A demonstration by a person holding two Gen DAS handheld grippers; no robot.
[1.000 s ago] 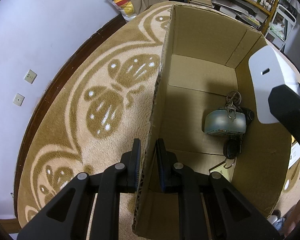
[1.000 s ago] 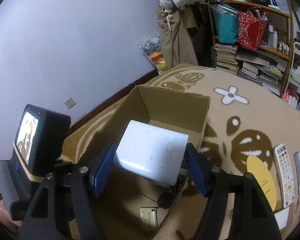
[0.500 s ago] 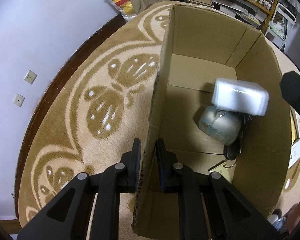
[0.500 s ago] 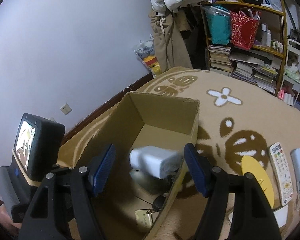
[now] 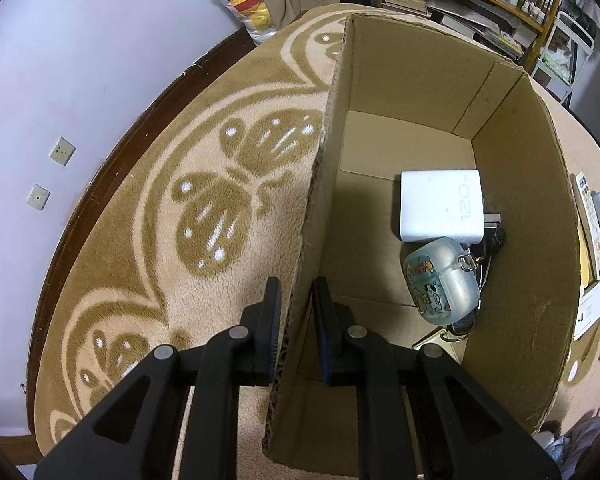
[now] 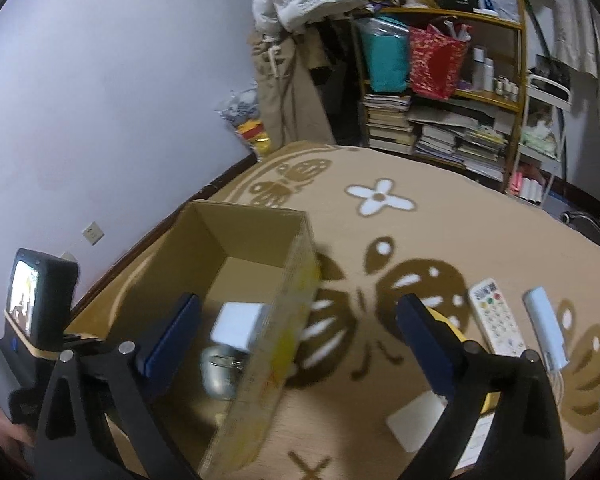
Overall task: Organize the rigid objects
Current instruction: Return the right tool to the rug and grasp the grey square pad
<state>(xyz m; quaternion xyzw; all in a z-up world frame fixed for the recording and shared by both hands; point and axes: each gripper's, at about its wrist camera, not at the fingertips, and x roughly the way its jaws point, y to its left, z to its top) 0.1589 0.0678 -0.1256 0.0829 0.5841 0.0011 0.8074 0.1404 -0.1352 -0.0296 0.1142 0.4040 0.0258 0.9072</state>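
Beige patterned carpet (image 5: pixel 204 160) spreads from the lilac wall to cluttered shelves (image 6: pixel 452 92), where the left gripper (image 5: pixel 296 312) pinches the cardboard box (image 5: pixel 532 240) wall to steady it, the white charger (image 5: pixel 440 206) lies inside, and the right gripper (image 6: pixel 300 344), jaws just opened wide and empty, best turns toward the remotes (image 6: pixel 496 320) next.

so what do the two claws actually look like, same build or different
Same build. The left claw has matte black angular arms with triangular cut-outs, silver round rivets and dark flat pads. The right claw matches, but its flat pads look navy blue. No cables or sleeves show.
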